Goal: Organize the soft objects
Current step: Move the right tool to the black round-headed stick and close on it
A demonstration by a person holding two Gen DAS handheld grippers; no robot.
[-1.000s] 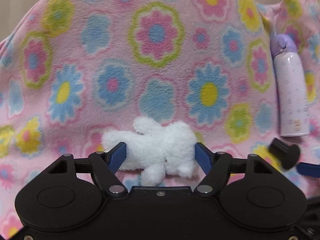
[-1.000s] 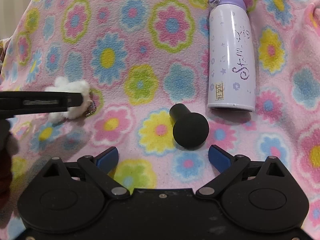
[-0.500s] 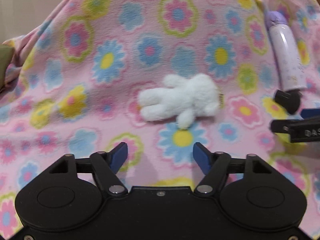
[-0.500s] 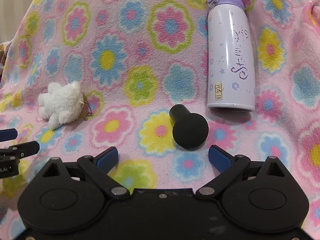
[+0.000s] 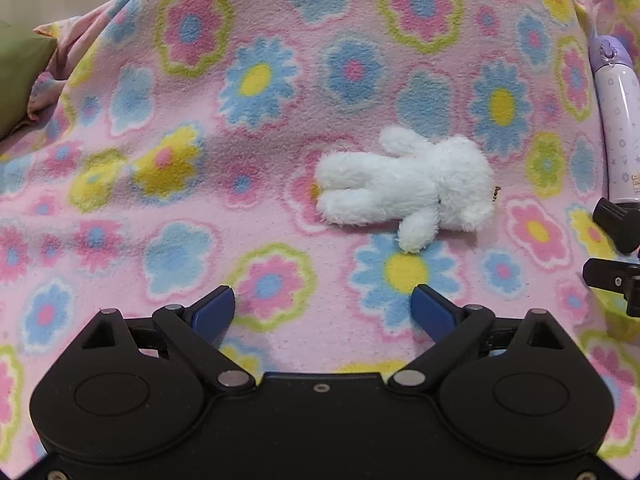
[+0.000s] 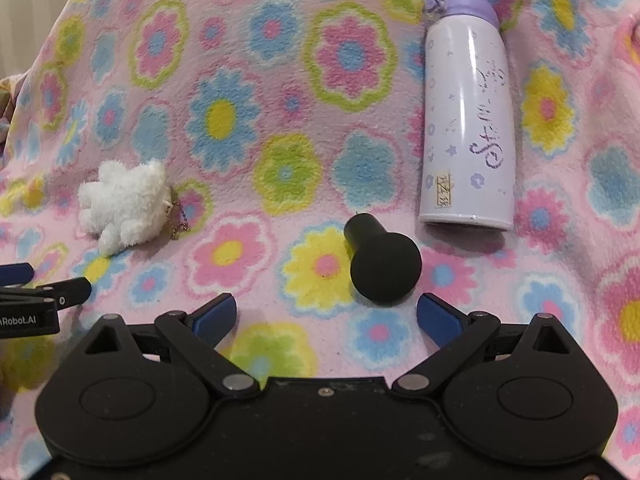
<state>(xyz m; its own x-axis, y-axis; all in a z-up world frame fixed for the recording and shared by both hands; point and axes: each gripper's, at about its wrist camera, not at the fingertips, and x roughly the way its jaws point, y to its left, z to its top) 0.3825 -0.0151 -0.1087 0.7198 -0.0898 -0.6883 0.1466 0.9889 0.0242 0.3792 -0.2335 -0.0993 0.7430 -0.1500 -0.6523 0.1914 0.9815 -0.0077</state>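
Note:
A small white plush bear (image 5: 404,190) with a bead keychain lies on its side on the pink flowered fleece blanket (image 5: 280,80). It also shows at the left of the right wrist view (image 6: 126,206). My left gripper (image 5: 323,308) is open and empty, pulled back from the bear. My right gripper (image 6: 326,316) is open and empty, just short of a black mushroom-shaped knob (image 6: 380,260) lying on the blanket. A lilac bottle (image 6: 468,120) lies beyond the knob.
The bottle (image 5: 616,120) and the knob (image 5: 618,222) show at the right edge of the left wrist view. A green cushion (image 5: 20,72) lies at the far left. The left gripper's fingers (image 6: 44,288) show at the left of the right wrist view.
My left gripper, which had its open jaws around the bear, has pulled back and to the left, leaving the bear on the blanket. The right gripper has not moved.

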